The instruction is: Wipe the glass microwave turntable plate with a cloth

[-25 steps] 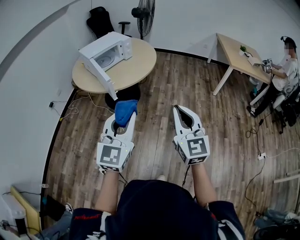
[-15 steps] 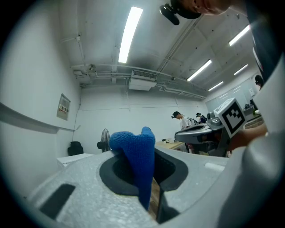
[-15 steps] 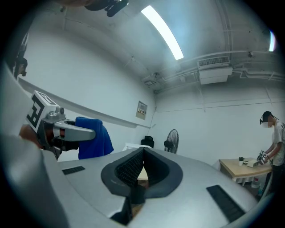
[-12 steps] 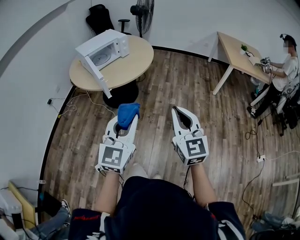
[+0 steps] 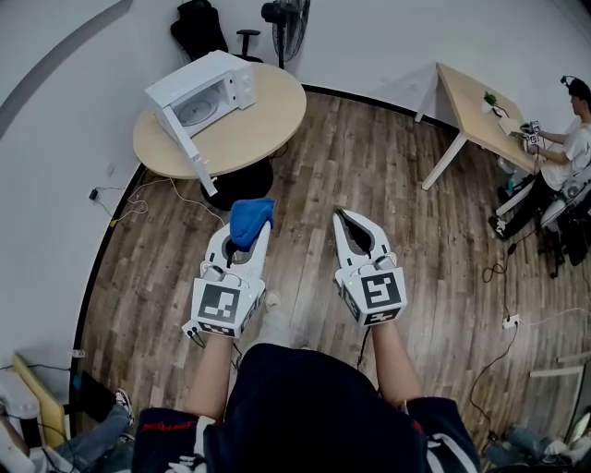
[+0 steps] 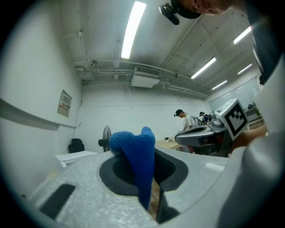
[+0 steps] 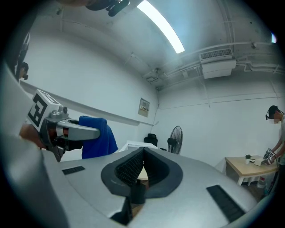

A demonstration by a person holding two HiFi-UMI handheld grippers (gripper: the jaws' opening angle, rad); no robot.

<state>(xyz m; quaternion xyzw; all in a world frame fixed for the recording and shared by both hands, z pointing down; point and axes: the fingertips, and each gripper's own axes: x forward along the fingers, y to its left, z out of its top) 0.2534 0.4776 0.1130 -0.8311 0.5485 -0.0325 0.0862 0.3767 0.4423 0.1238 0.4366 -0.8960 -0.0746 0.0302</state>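
Blue fabric cloth (image 5: 251, 220) is hanging clamped between the white left gripper's (image 5: 247, 231) jaws. Beside it, the white right gripper (image 5: 342, 214) is holding its jaws pressed together on nothing. Farther off, the round glass turntable plate (image 5: 197, 111) is sitting inside the open white microwave (image 5: 231, 78) on the round wooden table (image 5: 254, 129). No print is reading clearly.

A round table (image 5: 249, 129) stands far left, a fan (image 5: 284, 13) behind it. Far right, a person (image 5: 579, 139) sits at a desk (image 5: 469, 100)
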